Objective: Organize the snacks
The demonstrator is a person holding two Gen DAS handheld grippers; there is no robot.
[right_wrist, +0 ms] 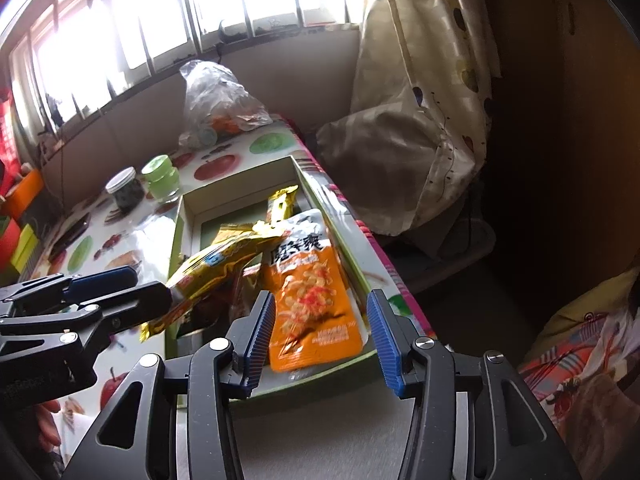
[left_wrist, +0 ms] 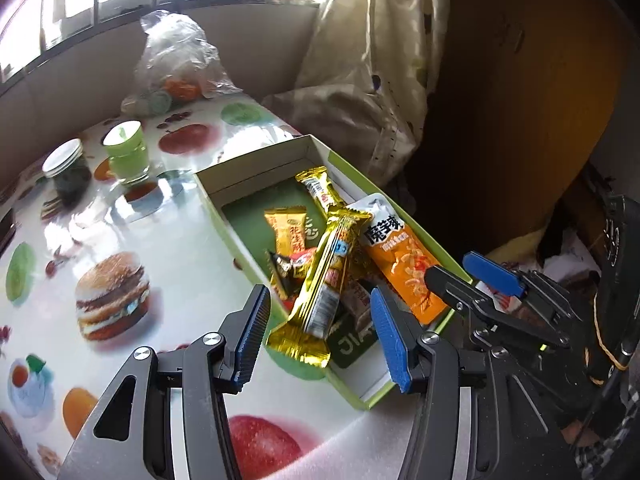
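A shallow green box lies on the printed table and holds several snacks. A long gold bar rests over the pile, and its near end hangs over the box's rim. My left gripper is open around that end, its pads clear of the wrapper. An orange pouch lies flat along the box's right side. My right gripper stands open astride its near end without pressing it. A small gold packet, a second gold bar and dark wrapped sweets sit deeper in.
A white-lidded jar and a green cup stand beyond the box. A crumpled plastic bag sits by the window wall. The table's right edge runs just beside the box, with a curtain past it.
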